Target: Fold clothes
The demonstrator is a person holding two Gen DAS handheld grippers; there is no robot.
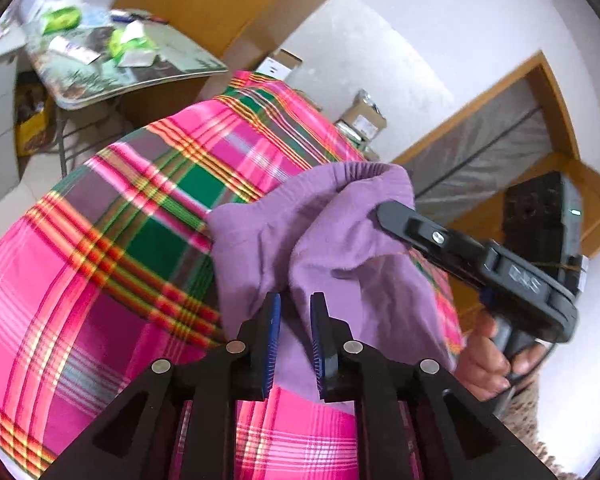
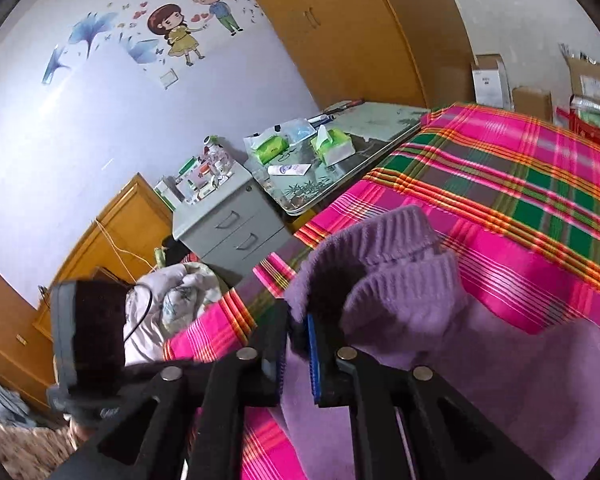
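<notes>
A purple knit sweater (image 1: 320,240) lies bunched on a bed covered by a pink, green and orange plaid sheet (image 1: 120,240). My left gripper (image 1: 296,300) stands low at the sweater's near edge; its blue pads are slightly apart, with a fold of the cloth running between them. In the right wrist view the sweater's ribbed cuffs (image 2: 400,264) rise just beyond my right gripper (image 2: 298,320), whose pads pinch purple cloth. Seen from the left wrist, the right gripper's finger (image 1: 396,216) holds a raised fold, and a hand (image 1: 488,360) grips its handle.
A small table (image 2: 380,120) with tissue packs and a tube stands beside the bed's far side. A grey drawer cabinet (image 2: 232,232) is next to it. Cardboard boxes (image 2: 488,80) line the wall, and a pale quilt (image 2: 180,300) lies off the bed's left edge.
</notes>
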